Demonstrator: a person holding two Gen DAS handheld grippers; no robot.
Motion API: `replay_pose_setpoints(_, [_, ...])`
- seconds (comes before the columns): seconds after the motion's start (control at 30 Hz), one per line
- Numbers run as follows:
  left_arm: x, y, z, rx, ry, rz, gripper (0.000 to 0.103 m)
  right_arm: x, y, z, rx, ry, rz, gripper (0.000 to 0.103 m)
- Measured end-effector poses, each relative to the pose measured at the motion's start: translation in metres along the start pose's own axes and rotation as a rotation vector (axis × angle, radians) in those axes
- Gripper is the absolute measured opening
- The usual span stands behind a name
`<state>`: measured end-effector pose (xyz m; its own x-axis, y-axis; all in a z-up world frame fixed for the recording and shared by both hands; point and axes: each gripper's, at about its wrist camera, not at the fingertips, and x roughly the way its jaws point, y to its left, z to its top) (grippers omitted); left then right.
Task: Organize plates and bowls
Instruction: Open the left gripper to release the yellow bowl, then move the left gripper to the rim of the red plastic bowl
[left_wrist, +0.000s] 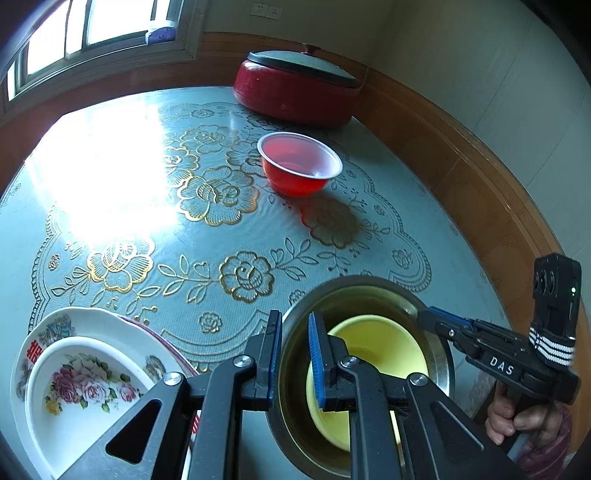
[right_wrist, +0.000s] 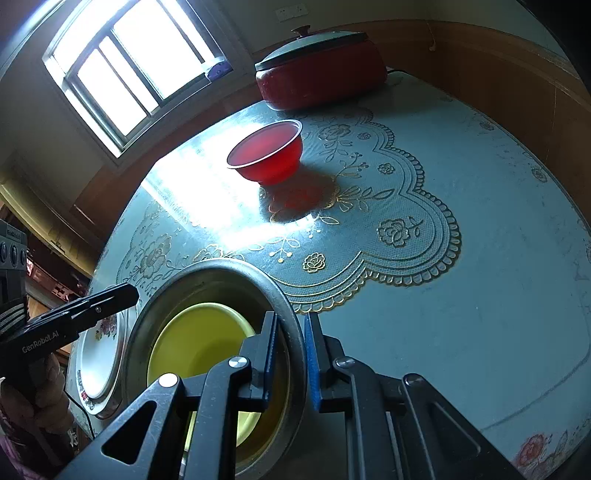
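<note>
1. My left gripper (left_wrist: 294, 363) has its two blue-padded fingers (left_wrist: 317, 354) closed to a narrow gap that straddles the left rim of the metal bowl (left_wrist: 354, 291): one finger outside the wall, the other inside. I cannot tell for sure that the pads press the metal.
2. My right gripper (right_wrist: 291, 363) does the same on the right rim of the metal bowl (right_wrist: 221, 269), one finger inside and one outside, with a slim gap between the fingers (right_wrist: 312, 363).
3. Inside the metal bowl sits a yellow bowl (left_wrist: 380, 343), upright and nested; from the right wrist view the yellow bowl (right_wrist: 199, 339) lies low against the metal wall.
4. Just left of the metal bowl is a stack of plates: a white plate with pink flowers (left_wrist: 77, 387) lies on a larger patterned plate (left_wrist: 48, 325). In the right wrist view the plate stack (right_wrist: 98, 362) shows beyond the metal bowl's far rim.
5. Farther out from the metal bowl, well apart from it, a red plastic bowl (left_wrist: 299, 162) stands upright on the table (left_wrist: 424, 206), which wears a blue cloth with gold flowers.
6. Beyond the red bowl, near the table's far edge, stands a red lidded cooker (left_wrist: 295, 88), with a window (right_wrist: 136, 62) behind it.
</note>
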<state>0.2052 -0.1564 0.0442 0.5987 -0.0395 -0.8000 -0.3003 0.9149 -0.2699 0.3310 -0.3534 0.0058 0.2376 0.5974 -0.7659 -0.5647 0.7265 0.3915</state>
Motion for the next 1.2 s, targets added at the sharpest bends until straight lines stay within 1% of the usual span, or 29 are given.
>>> replay_pose_setpoints(0.03, [0.001,0.002,0.003,-0.01,-0.001,0.004,0.016,0.001,-0.002,0.003,0.006,0.007,0.006,0.015])
replay_pose_setpoints(0.1, [0.003,0.004,0.008,-0.024,-0.003,0.01,0.017,0.003,-0.005,0.008,0.015,0.011,0.008,0.024])
replay_pose_setpoints(0.2, [0.006,0.006,0.014,-0.031,-0.007,0.025,0.017,0.002,-0.011,0.017,0.036,0.001,0.019,0.026])
replay_pose_setpoints(0.3, [0.009,0.007,0.02,-0.032,-0.008,0.04,0.017,0.001,-0.015,0.026,0.043,-0.011,0.017,0.027])
replay_pose_setpoints(0.43, [0.015,0.006,0.028,-0.035,-0.003,0.055,0.017,0.003,-0.019,0.04,0.062,-0.017,0.051,0.027])
replay_pose_setpoints(0.7, [0.029,0.006,0.055,-0.04,0.004,0.076,0.017,0.018,-0.011,0.074,0.054,-0.019,0.072,0.027])
replay_pose_setpoints(0.83, [0.042,0.01,0.069,-0.046,0.021,0.081,0.017,0.032,-0.009,0.092,0.084,0.001,0.134,0.027])
replay_pose_setpoints(0.9, [0.049,0.013,0.076,-0.06,0.03,0.069,0.017,0.037,-0.005,0.1,0.082,0.005,0.154,0.025])
replay_pose_setpoints(1.0, [0.056,0.017,0.084,-0.074,0.028,0.06,0.017,0.049,-0.001,0.111,0.09,0.018,0.186,0.024])
replay_pose_setpoints(1.07, [0.06,0.019,0.09,-0.078,0.021,0.06,0.019,0.056,-0.001,0.117,0.106,0.029,0.213,0.024])
replay_pose_setpoints(1.1, [0.061,0.02,0.092,-0.081,0.018,0.058,0.023,0.06,-0.002,0.119,0.118,0.032,0.231,0.024])
replay_pose_setpoints(1.2, [0.068,0.024,0.099,-0.096,0.011,0.05,0.027,0.071,-0.007,0.128,0.152,0.037,0.294,0.025])
